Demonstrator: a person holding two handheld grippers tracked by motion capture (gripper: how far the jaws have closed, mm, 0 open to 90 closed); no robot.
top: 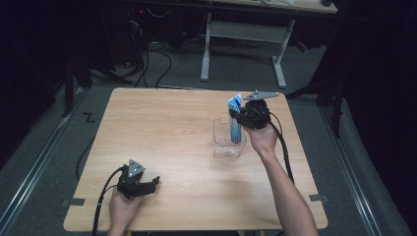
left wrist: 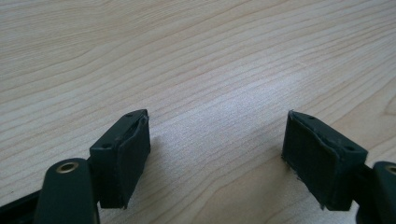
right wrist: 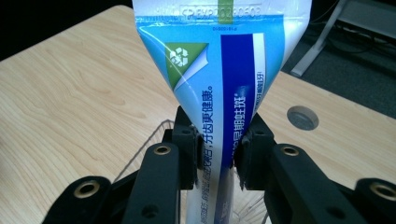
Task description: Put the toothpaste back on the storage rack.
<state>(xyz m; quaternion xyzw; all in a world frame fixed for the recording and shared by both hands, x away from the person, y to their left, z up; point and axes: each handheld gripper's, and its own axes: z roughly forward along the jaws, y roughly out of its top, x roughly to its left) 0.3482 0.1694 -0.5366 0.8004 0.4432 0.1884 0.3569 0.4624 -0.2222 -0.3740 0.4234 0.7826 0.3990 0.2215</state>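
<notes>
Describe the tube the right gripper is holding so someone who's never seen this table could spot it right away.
On the wooden table, look right of centre for the clear plastic box. The toothpaste tube stands upright in it, clamped by the right gripper. It is blue and white, with a green recycling triangle near its flat crimped top.

Your tube [right wrist: 219, 88] is light blue with a dark blue stripe, white band and green recycling corner; the box [top: 222, 145] is clear, the table [top: 167, 132] pale woodgrain.
</notes>
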